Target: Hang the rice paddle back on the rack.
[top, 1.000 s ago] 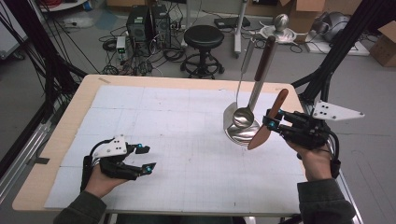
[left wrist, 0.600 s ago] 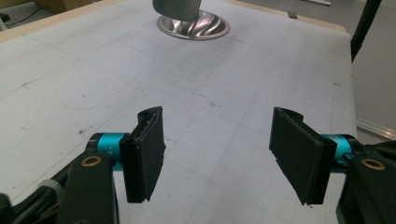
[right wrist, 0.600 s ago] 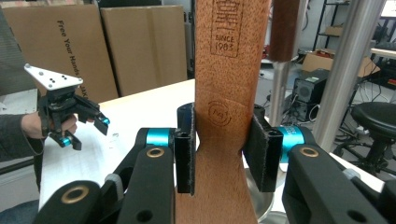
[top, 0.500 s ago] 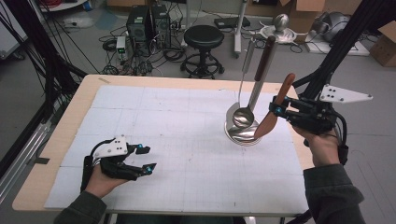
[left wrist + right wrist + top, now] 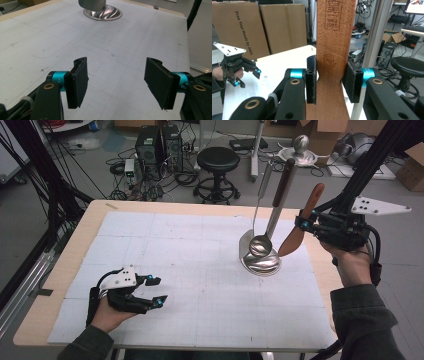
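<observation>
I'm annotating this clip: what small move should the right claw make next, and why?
Probably keep lifting: the right claw grips the wooden spatula, whose blade tip sits just beside the steel holder with its ladle, so it needs to clear them.

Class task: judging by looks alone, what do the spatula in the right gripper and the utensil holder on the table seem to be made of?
Spatula: apparently wood, matte reddish-brown, with visible grain and burned-in stamps. Utensil holder: probably polished steel, mirror-bright with a swirled base. Ladle inside: the same shiny metal look.
</observation>
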Demonstrator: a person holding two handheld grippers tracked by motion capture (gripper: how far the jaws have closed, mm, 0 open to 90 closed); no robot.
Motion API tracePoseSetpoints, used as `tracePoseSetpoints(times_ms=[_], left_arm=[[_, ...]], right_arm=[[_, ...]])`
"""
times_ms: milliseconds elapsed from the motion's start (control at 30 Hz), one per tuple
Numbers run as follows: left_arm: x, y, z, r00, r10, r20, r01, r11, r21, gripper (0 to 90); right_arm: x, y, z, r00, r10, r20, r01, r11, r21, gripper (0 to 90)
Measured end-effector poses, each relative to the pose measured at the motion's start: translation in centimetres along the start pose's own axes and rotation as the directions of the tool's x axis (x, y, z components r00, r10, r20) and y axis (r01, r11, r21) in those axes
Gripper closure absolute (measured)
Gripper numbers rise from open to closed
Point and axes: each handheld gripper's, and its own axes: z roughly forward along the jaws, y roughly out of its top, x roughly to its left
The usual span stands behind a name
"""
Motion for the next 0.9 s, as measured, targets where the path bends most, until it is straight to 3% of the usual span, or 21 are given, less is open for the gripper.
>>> tracePoseSetpoints(times_ms=[900], left_arm=[[0.0,-0.1,0.0,1.0000,-0.007,0.000,0.007,1.0000,0.001,36.0]], right_arm=[[-2.0,2.4,0.3,0.9995,0.010,0.029,-0.010,1.000,0.004,66.9]])
